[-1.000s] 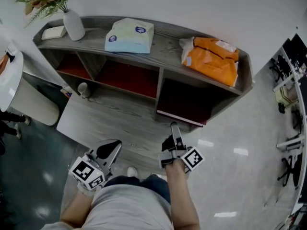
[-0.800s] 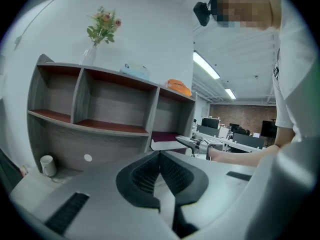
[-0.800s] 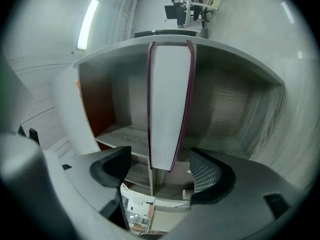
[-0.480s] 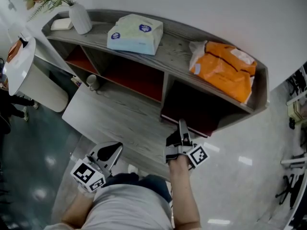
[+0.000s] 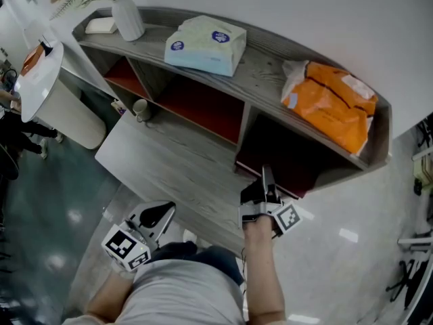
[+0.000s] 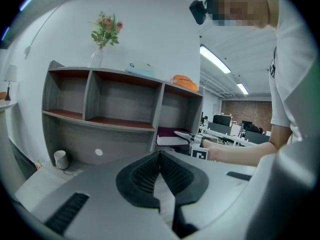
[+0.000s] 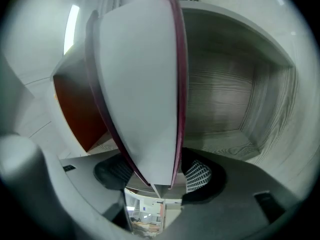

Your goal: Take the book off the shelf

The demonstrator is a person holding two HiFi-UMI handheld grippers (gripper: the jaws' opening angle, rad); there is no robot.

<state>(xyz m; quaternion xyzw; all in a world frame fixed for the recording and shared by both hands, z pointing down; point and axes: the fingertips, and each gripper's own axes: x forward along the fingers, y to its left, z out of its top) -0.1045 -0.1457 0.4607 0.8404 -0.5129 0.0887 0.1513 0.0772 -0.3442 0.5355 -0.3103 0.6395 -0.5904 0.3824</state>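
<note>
From the head view, the book [image 5: 252, 168] lies flat in the lower right compartment of the shelf [image 5: 264, 73], with its edge poking out. My right tongs [image 5: 265, 176] are at that edge, so the reach looks done and the pull-out is left. A tissue pack [image 5: 206, 42], an orange bag [image 5: 331, 103] and a vase [image 5: 128, 19] sit on top, out of the way.

In the left gripper view, my left tongs [image 6: 160, 156] are clenched on nothing, well back from the shelf [image 6: 120, 96]. A mug [image 6: 61, 159] stands low at its left.

In the right gripper view, my right tongs [image 7: 159, 176] are closing with the book [image 7: 140, 84] between the jaws. I judge they are not yet pressing on it. Only the compartment walls [image 7: 225, 99] crowd the way out.
</note>
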